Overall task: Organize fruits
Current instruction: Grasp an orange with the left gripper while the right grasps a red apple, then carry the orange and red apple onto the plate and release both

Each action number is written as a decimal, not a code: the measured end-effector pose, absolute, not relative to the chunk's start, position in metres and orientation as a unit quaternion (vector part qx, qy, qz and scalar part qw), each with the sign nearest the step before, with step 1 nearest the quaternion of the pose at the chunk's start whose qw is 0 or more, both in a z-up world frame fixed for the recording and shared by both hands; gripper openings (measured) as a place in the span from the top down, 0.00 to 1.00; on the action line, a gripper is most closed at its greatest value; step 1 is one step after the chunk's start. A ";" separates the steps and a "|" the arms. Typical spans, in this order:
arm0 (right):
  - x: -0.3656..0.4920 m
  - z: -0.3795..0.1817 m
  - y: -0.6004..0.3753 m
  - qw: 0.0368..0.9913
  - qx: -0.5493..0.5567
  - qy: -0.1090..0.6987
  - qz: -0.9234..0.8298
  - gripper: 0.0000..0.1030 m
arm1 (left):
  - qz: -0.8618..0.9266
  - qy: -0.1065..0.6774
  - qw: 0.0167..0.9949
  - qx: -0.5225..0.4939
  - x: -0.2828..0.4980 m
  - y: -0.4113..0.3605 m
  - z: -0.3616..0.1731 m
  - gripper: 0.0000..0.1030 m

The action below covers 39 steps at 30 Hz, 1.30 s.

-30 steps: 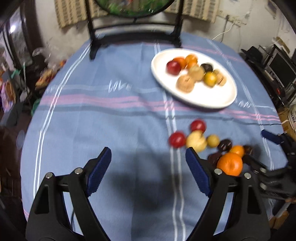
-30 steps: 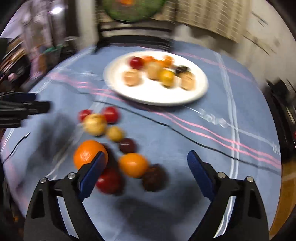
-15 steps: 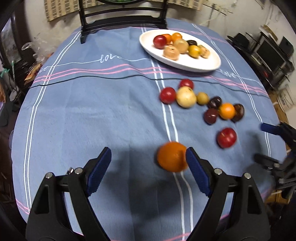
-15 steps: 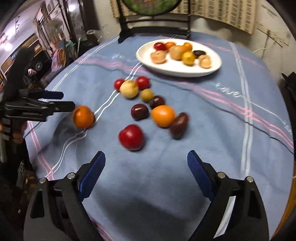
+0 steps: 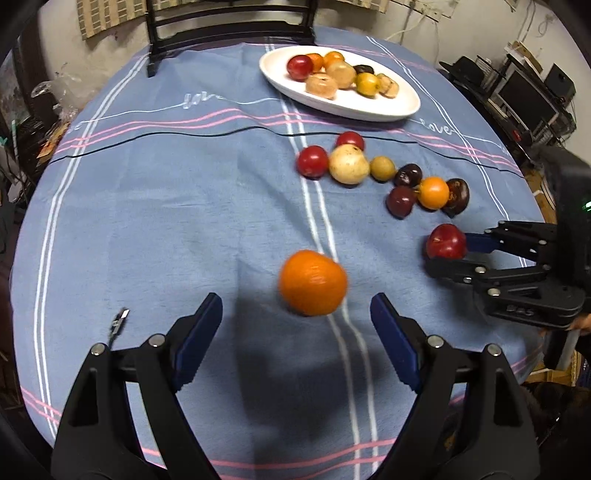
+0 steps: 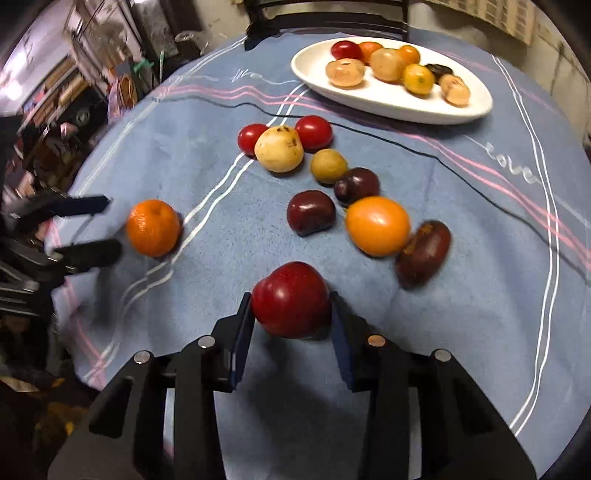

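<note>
A large orange [image 5: 313,283] lies on the blue cloth just ahead of my left gripper [image 5: 295,321], which is open and wide around empty space. It also shows in the right wrist view [image 6: 153,228]. My right gripper [image 6: 291,314] is shut on a red apple [image 6: 291,300], which rests on the cloth; the left wrist view shows it too [image 5: 446,242]. A white oval plate [image 5: 402,105] at the far side holds several fruits. A loose cluster of several fruits [image 6: 376,225] lies between the plate and the grippers.
A dark chair back [image 5: 229,22] stands behind the table's far edge. Cluttered shelves [image 6: 55,96] lie off the table's left. Electronics [image 5: 528,96] stand to the right. A small metal clip [image 5: 119,322] lies on the cloth near my left fingers.
My right gripper has moved forward and closed on the red apple. My left gripper has moved closer to the orange, which now sits centred ahead of it.
</note>
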State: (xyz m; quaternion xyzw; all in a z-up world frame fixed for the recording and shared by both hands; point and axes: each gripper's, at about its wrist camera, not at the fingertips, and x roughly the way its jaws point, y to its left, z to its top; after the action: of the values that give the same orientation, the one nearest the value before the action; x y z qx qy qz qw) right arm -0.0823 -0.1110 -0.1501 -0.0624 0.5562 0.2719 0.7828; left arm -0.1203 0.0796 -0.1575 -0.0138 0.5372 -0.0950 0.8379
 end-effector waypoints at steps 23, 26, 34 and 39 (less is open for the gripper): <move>-0.100 -0.141 -0.144 0.781 -0.004 0.569 0.256 0.61 | -0.106 0.529 0.842 0.020 -0.103 0.060 -0.158 0.56; -0.098 -0.127 -0.144 0.791 0.004 0.554 0.260 0.61 | -0.114 0.519 0.847 0.019 -0.100 0.054 -0.146 0.56; -0.073 -0.060 -0.151 0.839 0.030 0.478 0.259 0.61 | -0.133 0.484 0.865 0.018 -0.072 0.034 -0.105 0.56; -0.047 -0.031 -0.157 0.859 0.036 0.445 0.250 0.61 | -0.138 0.460 0.877 0.021 -0.042 0.023 -0.080 0.56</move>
State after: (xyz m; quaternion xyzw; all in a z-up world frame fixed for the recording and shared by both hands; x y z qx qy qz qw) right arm -0.0474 -0.1574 -0.0314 0.0362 0.4451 0.2498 0.8592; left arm -0.0421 0.0227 -0.0802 0.0212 0.4600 -0.1382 0.8768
